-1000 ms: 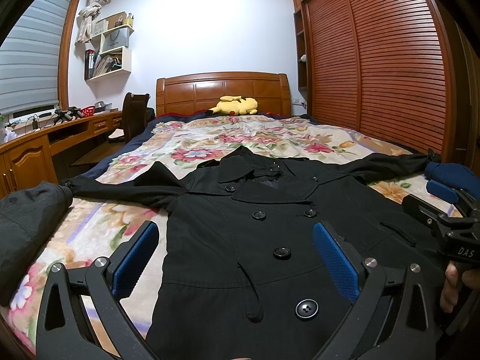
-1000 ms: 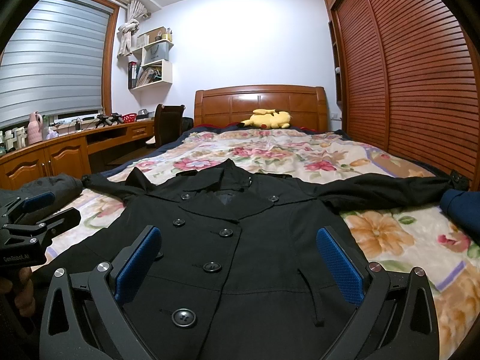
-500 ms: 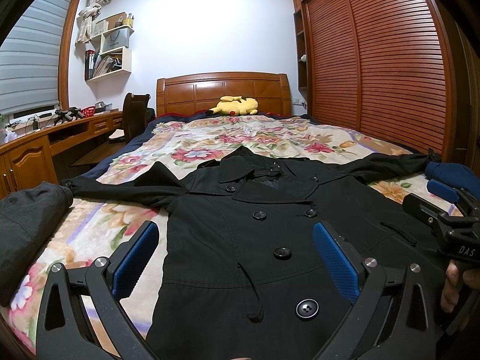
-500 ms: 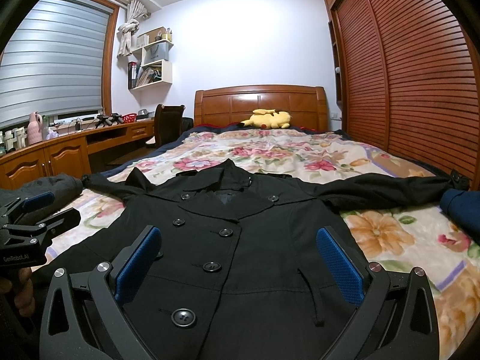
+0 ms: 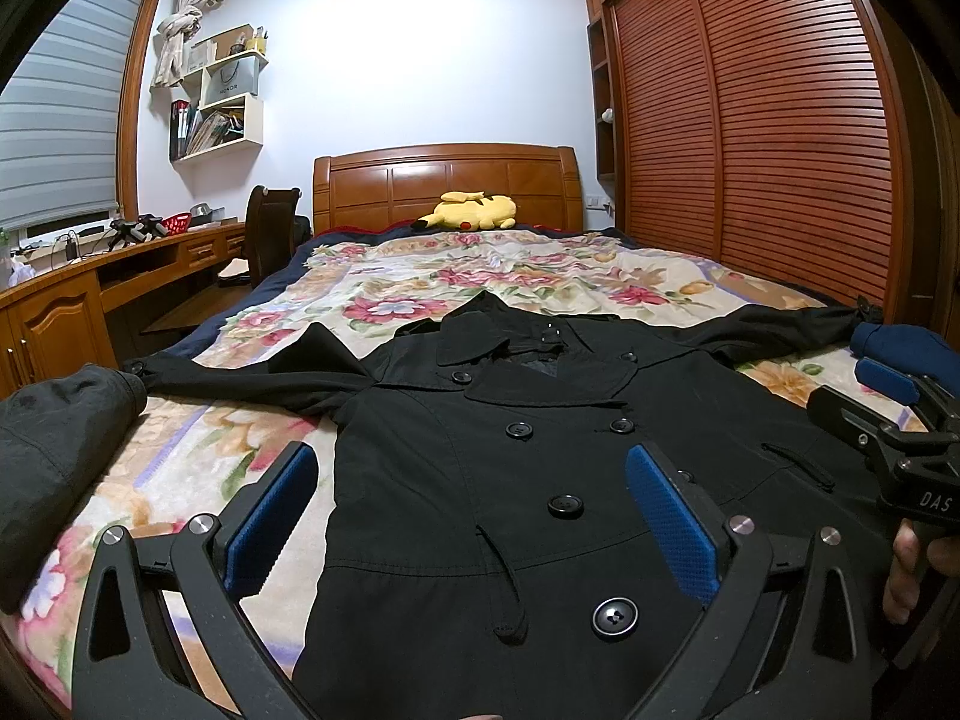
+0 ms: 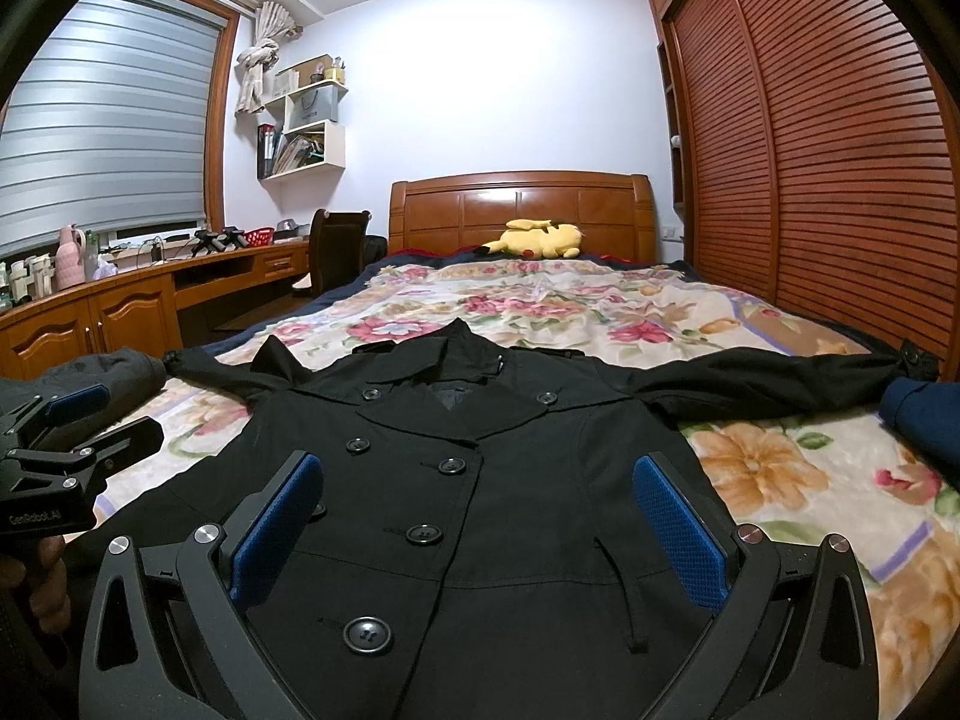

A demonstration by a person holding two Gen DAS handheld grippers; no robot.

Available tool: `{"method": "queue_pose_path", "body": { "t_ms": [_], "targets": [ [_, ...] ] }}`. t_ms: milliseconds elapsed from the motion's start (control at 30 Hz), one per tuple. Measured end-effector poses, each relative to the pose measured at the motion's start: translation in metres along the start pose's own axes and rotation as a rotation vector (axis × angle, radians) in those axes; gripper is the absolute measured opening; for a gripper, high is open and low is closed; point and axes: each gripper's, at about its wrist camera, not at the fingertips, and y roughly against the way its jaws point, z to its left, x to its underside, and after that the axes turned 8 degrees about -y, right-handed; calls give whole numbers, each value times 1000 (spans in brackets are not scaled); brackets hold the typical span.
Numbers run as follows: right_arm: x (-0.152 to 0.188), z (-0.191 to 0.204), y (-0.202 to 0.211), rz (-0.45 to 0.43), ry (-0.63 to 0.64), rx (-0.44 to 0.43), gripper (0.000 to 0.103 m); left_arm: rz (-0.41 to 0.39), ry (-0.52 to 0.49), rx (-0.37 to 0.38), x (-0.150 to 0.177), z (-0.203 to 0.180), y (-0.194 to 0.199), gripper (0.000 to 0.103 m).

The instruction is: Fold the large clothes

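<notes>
Bedroom surroundings frame the work: a wide bed covered by a floral quilt fills most of both views, with a wooden headboard at its far end and a yellow plush toy lying just in front of that headboard. Near the foot of the bed a black coat is laid face up, buttoned, its collar pointing toward the headboard and both sleeves stretched out toward the sides of the bed. No fold is seen in it, so the task is judged to be at its very start: spreading is done, and the sleeves and body are left to be folded. A dark rolled garment lies at the left edge of the bed, and a navy item at the right edge, beyond the sleeve cuff. The left gripper and the right gripper are both held above the coat's lower front, jaws spread wide, with nothing gripped.
</notes>
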Motion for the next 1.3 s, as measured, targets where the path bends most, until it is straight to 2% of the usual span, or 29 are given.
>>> {"method": "queue_pose_path", "body": {
  "t_ms": [200,333,567,767,1000,1300],
  "targets": [
    [0,0,0,3,0,-2,103,2,-2,-4,0,0,0,103],
    [-2,4,-3,16,4,-15,103,9,9,-10,0,13,4,103],
    [-8,15,-17,56,10,-66,103,54,41,-33,2,44,3,103],
    [-16,22,-24,54,34,-94,103,85,68,-47,3,65,0,103],
    [-24,30,-37,51,76,-130,103,107,68,-96,2,90,-1,103],
    [-22,35,-56,76,112,-159,103,143,96,-139,8,134,-16,103]
  ]
}}
